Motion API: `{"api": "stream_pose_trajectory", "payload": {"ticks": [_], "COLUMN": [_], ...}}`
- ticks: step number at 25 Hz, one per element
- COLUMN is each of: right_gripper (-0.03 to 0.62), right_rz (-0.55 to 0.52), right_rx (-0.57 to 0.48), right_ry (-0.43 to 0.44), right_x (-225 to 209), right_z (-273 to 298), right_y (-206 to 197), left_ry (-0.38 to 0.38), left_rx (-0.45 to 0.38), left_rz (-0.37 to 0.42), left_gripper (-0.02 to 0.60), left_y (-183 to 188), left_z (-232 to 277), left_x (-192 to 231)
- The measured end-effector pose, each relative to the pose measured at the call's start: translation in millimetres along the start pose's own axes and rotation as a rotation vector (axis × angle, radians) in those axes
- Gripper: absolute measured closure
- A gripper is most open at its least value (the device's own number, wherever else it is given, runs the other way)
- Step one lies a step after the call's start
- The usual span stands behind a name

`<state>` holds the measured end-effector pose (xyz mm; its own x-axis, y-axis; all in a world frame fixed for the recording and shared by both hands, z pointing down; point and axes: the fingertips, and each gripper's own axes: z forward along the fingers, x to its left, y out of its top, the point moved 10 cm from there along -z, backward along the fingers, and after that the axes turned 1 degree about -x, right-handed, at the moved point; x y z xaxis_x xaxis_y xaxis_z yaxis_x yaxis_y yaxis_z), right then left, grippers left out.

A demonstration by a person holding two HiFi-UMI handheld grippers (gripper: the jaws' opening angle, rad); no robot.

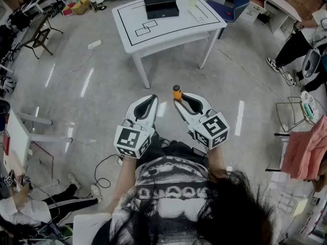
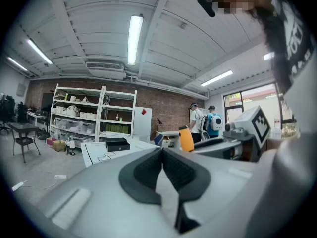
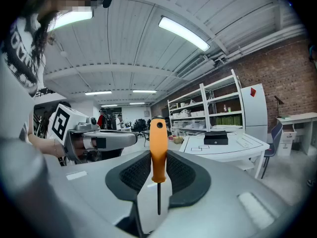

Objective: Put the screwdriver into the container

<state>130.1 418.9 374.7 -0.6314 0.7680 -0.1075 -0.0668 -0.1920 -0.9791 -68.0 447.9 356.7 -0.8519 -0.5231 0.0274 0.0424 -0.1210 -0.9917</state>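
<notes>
Well short of the white table (image 1: pixel 168 28), the right gripper (image 1: pixel 179 99) is clamped on the screwdriver (image 3: pixel 158 152). The head view only catches its orange handle, while the right gripper view shows the shaft too. The left gripper (image 2: pixel 162 151) is pinched closed, empty. The black container (image 1: pixel 160 5) sits on that table.

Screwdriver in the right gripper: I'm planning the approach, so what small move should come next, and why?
Probably carry the right gripper forward toward the white table. It is already shut on the orange-handled screwdriver, and the black container sits on that table, well ahead across the floor.
</notes>
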Motion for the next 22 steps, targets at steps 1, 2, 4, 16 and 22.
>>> {"api": "stream_pose_trajectory", "payload": {"ticks": [1, 2, 4, 16, 22], "right_gripper": [0.497, 0.497, 0.497, 0.497, 0.497], "right_rz": [0.005, 0.010, 0.020, 0.021, 0.026], "right_rx": [-0.001, -0.002, -0.005, 0.002, 0.001], "right_ry": [-0.001, -0.002, 0.000, -0.006, -0.012], "right_x": [0, -1, -2, -13, -26], "right_z": [-1, -2, -4, -16, -15], "right_y": [0, 0, -1, -6, -6], "left_ry": [0.000, 0.000, 0.002, -0.009, -0.020], "left_rx": [0.001, 0.002, 0.003, 0.014, 0.012], "left_rz": [-0.001, -0.002, -0.003, 0.002, 0.007], "left_gripper": [0.581, 0.581, 0.581, 0.581, 0.581], "left_y": [1, 1, 2, 3, 6], "left_z": [0, 1, 1, 11, 27], "left_x": [-1, -1, -4, -17, -16]}}
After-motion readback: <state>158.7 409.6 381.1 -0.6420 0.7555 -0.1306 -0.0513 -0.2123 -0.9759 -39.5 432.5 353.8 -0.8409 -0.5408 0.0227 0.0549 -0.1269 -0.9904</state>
